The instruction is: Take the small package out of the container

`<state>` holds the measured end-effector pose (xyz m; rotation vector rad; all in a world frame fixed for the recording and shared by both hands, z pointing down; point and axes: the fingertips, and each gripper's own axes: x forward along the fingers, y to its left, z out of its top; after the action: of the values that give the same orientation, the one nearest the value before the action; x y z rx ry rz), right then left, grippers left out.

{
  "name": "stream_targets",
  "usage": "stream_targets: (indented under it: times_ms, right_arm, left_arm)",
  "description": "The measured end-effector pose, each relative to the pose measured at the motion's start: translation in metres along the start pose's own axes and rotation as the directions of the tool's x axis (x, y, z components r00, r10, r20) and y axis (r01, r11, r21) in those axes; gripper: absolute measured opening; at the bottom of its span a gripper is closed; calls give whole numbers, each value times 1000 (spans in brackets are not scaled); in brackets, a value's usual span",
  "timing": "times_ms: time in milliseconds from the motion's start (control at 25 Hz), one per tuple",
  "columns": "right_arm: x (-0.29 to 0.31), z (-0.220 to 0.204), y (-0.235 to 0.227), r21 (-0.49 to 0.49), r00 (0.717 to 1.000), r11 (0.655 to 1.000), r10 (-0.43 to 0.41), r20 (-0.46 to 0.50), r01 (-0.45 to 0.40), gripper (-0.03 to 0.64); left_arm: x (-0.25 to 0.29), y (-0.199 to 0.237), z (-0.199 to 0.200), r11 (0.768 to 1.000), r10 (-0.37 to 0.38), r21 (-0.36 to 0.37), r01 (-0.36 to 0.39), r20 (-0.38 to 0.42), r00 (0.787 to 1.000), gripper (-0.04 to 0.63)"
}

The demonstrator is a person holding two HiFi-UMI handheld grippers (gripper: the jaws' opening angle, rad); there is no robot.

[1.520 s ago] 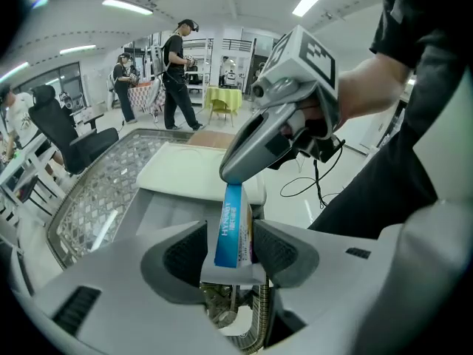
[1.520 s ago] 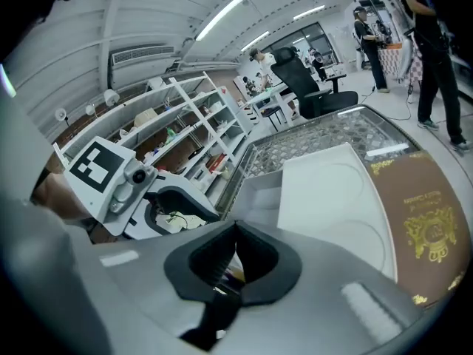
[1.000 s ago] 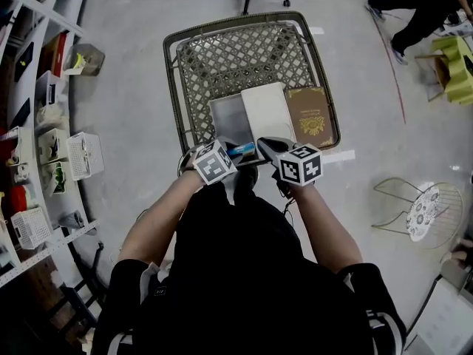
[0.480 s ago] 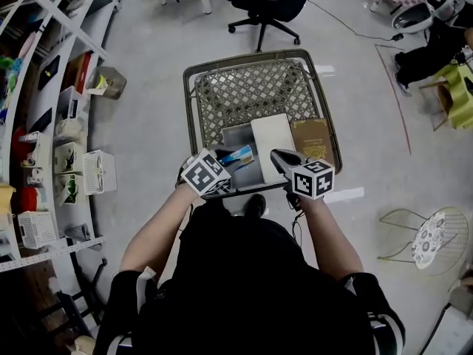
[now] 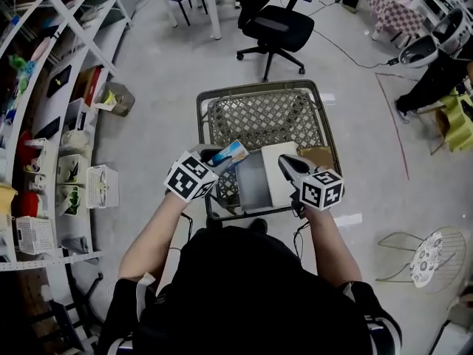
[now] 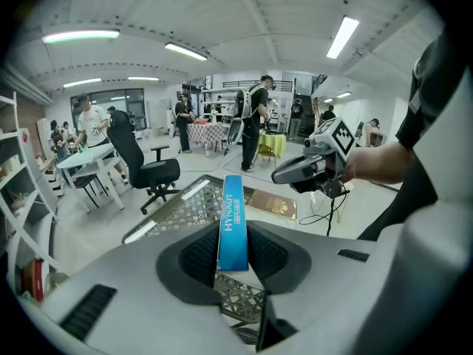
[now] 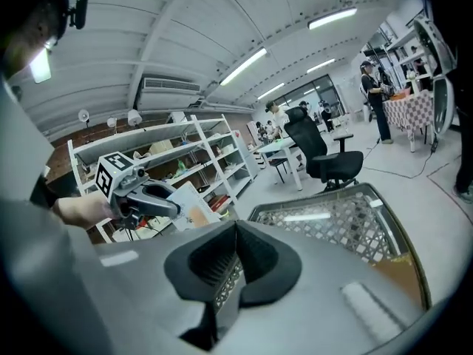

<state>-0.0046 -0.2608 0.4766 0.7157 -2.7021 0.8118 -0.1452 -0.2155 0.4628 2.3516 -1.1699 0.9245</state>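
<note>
Chair: black swivel office chair (image 5: pixel 272 26), far, standing on the grey floor (image 5: pixel 148 132).
Shelving: white metal shelving unit (image 5: pixel 55 72) along the left, stocked with small goods.
Basket: white slotted plastic basket (image 5: pixel 102 186) on a low left shelf.
Books: white flat book (image 5: pixel 275 170); brown gold-ornamented book (image 5: pixel 319 156) just right of it.
Stool: round wire-frame stool (image 5: pixel 427 246), near right.
</note>
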Motion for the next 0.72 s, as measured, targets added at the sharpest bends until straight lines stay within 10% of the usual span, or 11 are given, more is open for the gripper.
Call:
stream_targets:
  times_ms: [720]
  right_arm:
    - [-42, 134, 78, -157, 937, 987, 40, 346, 16, 9]
  left_arm:
    - [-138, 91, 38, 978, 195, -129, -163, 301, 933, 89]
